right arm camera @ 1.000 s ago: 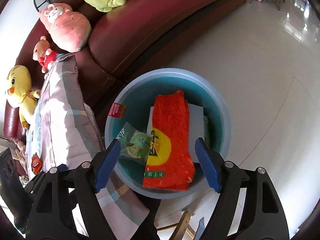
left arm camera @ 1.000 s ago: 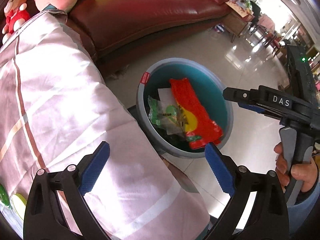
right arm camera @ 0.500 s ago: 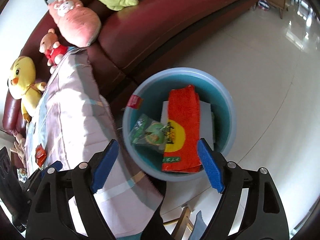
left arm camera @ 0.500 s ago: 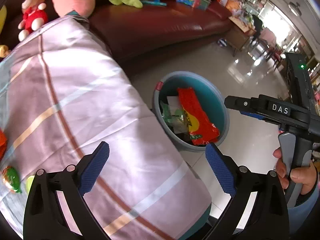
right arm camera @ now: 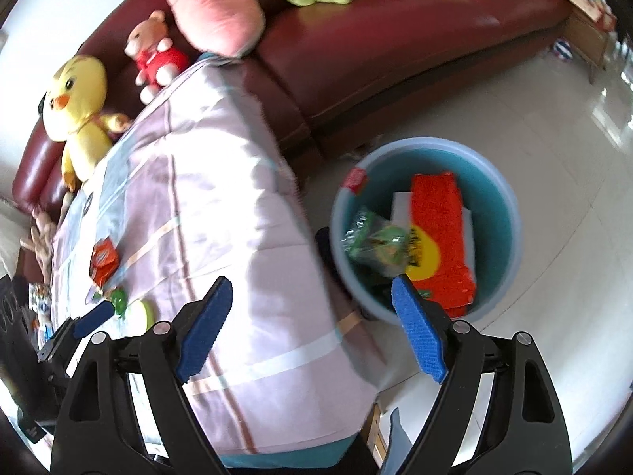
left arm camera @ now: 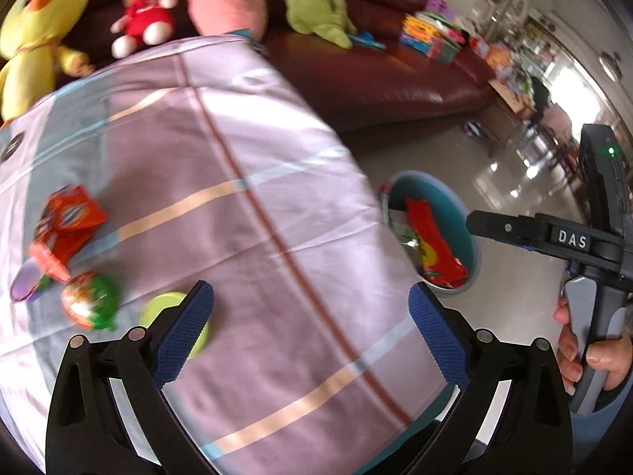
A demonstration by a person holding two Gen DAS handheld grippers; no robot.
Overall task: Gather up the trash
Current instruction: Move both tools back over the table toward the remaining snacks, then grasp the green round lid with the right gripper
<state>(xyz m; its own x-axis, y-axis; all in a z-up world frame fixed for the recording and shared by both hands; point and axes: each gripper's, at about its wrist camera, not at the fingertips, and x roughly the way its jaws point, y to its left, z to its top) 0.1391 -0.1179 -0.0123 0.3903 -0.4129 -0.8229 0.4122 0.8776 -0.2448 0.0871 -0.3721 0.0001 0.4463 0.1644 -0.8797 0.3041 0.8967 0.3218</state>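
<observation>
Blurred orange wrapper (left arm camera: 65, 223) on pink cloth (left arm camera: 245, 206)

Glossy leather sofa (left arm camera: 376, 75), smooth cloth tablecloth (left arm camera: 237, 198)

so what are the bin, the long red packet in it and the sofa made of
Bin: looks like moulded plastic, smooth blue-grey rim and teal inside with a soft sheen.
Long red packet: probably thin printed plastic film, glossy and creased flat.
Sofa: leather or faux leather, dark red with shiny highlights along its cushions; which one I can't tell.
</observation>
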